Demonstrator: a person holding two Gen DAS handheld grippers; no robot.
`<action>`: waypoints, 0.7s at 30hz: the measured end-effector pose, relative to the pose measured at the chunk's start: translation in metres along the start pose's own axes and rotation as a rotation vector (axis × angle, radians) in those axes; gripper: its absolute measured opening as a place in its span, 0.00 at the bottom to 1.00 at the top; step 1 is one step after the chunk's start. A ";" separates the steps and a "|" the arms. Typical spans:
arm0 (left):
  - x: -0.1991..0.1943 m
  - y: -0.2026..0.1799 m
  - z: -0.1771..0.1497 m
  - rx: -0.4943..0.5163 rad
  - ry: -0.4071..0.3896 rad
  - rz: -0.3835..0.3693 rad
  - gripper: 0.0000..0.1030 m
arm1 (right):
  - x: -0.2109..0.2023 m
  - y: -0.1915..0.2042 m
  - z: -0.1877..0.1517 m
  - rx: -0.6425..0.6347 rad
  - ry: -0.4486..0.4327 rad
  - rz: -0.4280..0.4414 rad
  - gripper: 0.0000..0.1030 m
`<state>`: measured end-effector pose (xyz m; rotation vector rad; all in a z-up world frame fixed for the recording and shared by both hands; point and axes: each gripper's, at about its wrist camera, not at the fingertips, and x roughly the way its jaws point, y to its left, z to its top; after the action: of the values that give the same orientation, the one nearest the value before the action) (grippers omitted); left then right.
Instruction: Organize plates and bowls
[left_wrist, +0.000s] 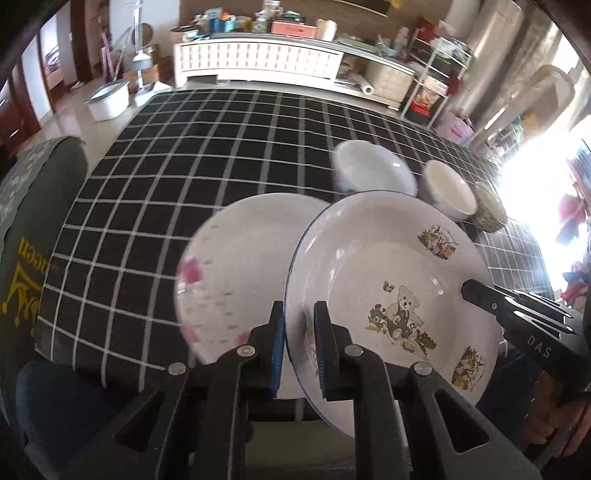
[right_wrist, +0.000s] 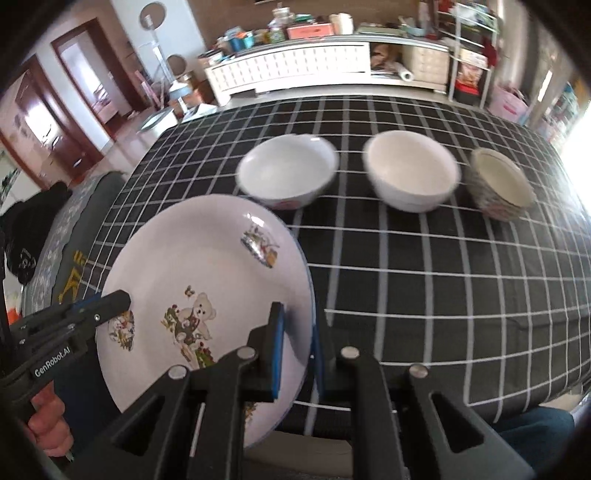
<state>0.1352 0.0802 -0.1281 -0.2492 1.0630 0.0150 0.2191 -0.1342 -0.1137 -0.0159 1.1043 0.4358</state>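
Observation:
Both grippers hold one white plate with a teddy-bear print (left_wrist: 388, 266) (right_wrist: 207, 266) tilted above the table. My left gripper (left_wrist: 299, 310) (right_wrist: 118, 299) is shut on its left rim, my right gripper (right_wrist: 297, 314) (left_wrist: 469, 290) on its right rim. A white plate with pink flowers (left_wrist: 236, 273) lies on the black checked tablecloth (left_wrist: 184, 166), partly hidden behind the held plate. Farther back stand three bowls in a row: a wide white bowl (right_wrist: 288, 166) (left_wrist: 373, 170), a deeper white bowl (right_wrist: 410, 166) (left_wrist: 448, 188) and a small patterned bowl (right_wrist: 498, 181) (left_wrist: 489, 206).
A grey cushioned seat with yellow print (left_wrist: 33, 221) stands at the table's left edge. Beyond the far edge are a white cabinet (left_wrist: 258, 59) loaded with clutter, a white basin on the floor (left_wrist: 107, 99) and a wire shelf (right_wrist: 469, 55). A hand (right_wrist: 48, 417) grips the left tool.

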 end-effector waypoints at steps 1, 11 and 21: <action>-0.001 0.006 -0.001 -0.007 0.000 0.003 0.13 | 0.004 0.008 0.001 -0.016 0.002 -0.003 0.17; 0.001 0.056 -0.005 -0.057 0.016 0.039 0.13 | 0.035 0.053 0.000 -0.071 0.061 0.000 0.18; 0.020 0.073 -0.002 -0.060 0.053 0.048 0.13 | 0.049 0.069 0.004 -0.085 0.094 -0.032 0.18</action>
<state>0.1332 0.1487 -0.1609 -0.2793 1.1226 0.0835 0.2168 -0.0541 -0.1411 -0.1298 1.1756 0.4571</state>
